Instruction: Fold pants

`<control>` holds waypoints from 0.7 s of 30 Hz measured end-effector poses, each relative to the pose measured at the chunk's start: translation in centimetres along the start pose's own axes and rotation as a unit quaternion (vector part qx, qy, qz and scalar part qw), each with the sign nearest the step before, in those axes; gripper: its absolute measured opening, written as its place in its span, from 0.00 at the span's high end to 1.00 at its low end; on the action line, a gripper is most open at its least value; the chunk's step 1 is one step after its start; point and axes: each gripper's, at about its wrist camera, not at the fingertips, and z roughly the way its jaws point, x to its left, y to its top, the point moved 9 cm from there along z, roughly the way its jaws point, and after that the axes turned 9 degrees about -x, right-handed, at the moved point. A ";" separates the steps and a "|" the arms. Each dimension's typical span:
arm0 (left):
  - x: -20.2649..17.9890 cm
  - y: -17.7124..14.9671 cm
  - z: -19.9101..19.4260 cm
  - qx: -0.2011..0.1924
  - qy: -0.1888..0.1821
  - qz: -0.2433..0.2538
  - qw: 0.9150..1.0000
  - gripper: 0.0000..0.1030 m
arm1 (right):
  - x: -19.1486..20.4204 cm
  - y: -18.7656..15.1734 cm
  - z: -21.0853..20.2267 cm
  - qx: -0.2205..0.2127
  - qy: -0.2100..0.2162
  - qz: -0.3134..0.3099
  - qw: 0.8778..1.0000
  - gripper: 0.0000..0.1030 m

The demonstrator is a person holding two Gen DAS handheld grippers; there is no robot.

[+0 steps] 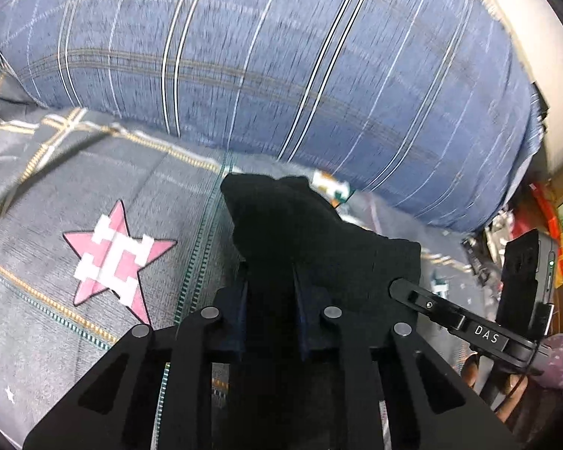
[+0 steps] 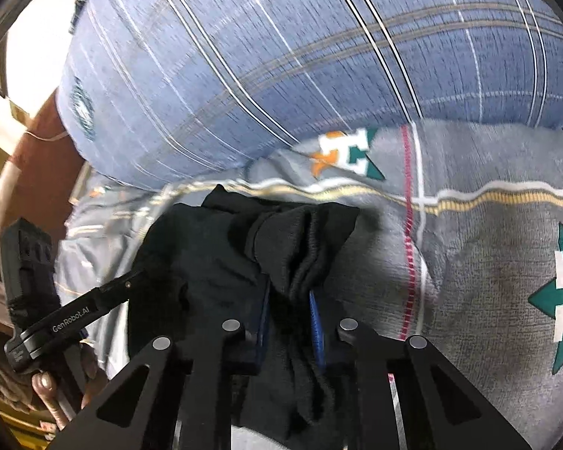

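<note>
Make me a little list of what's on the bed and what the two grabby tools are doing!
Surface: grey bedsheet with star prints
Behind: blue striped pillow
Clothing: black pants, bunched up
Left tool: shut on the pants
Right tool: shut on the pants
Nearest print: pink star, left of the left tool

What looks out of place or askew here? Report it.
Nothing is spilled or damaged. The black fabric pants are bunched and crumpled rather than flat, pinched in the left gripper and the right gripper over the grey star-print bedsheet. That suits a fold in progress.
</note>
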 end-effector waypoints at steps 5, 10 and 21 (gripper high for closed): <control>1.2 -0.2 1.8 0.014 0.007 -0.018 1.000 0.78 | 0.4 0.8 -0.7 -0.015 0.011 -0.001 1.000 0.82; 3.2 -1.6 2.9 0.051 0.045 -0.035 0.997 0.60 | -1.8 -0.4 1.3 0.022 -0.035 0.009 0.999 0.65; 3.1 -3.1 -0.2 0.068 0.061 -0.016 0.996 0.36 | -1.1 -2.5 -0.8 0.042 -0.040 0.017 0.998 0.30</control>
